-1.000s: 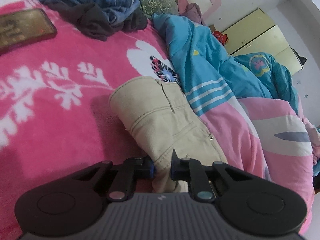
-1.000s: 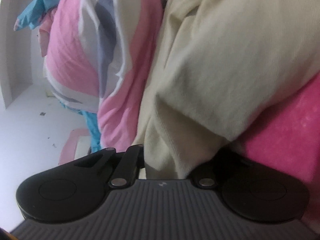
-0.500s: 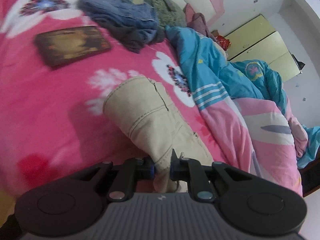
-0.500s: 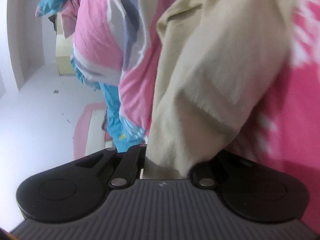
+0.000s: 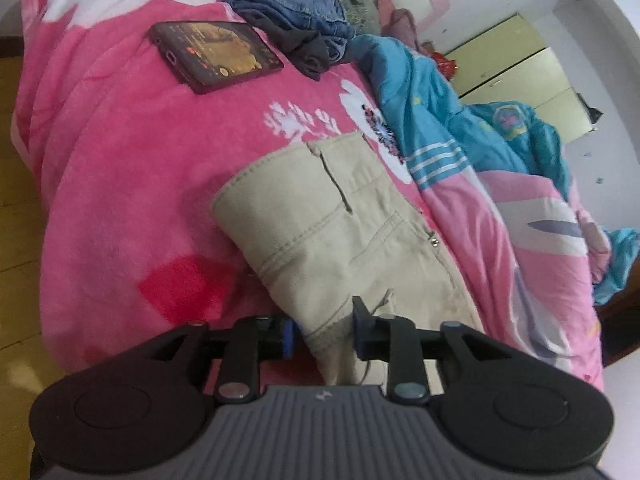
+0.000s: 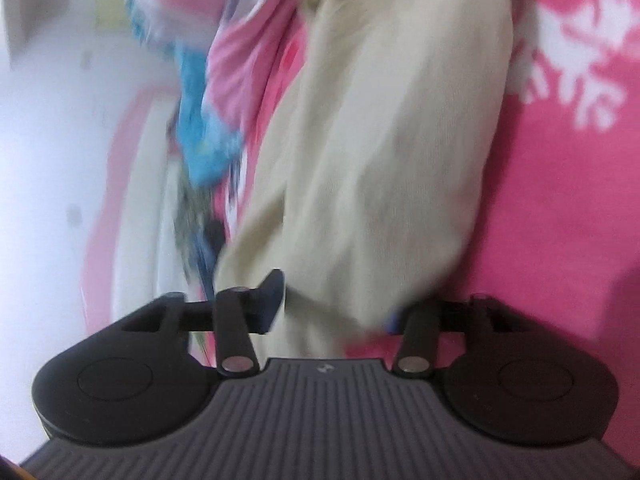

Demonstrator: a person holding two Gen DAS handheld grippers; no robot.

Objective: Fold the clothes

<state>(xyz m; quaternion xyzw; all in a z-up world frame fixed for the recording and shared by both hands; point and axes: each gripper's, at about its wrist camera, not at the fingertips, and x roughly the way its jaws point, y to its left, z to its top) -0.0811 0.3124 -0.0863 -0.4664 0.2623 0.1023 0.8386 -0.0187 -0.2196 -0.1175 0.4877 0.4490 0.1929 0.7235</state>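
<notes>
Beige trousers (image 5: pixel 340 216) lie folded lengthwise on the pink flowered blanket (image 5: pixel 132 168), beside a bunched quilt. My left gripper (image 5: pixel 323 334) is at their near end. Its jaws are opening: the cloth still lies between them, with a gap at the blue left pad (image 5: pixel 286 338). In the blurred right wrist view the same beige trousers (image 6: pixel 392 152) run up the frame. My right gripper (image 6: pixel 334 312) is at their near end, its jaws opening wide with the fabric loose between the fingers.
A phone (image 5: pixel 216 54) with a lit screen lies on the blanket at the back left. Behind it is a heap of jeans and dark clothes (image 5: pixel 288 20). A blue and pink quilt (image 5: pixel 472 148) fills the right side. Wooden floor (image 5: pixel 16 200) shows past the bed's left edge.
Both grippers were shut on the beige trousers and now stand spread apart. The left view has drawn back along the bed, bringing the phone and the floor into sight. The right view has rolled.
</notes>
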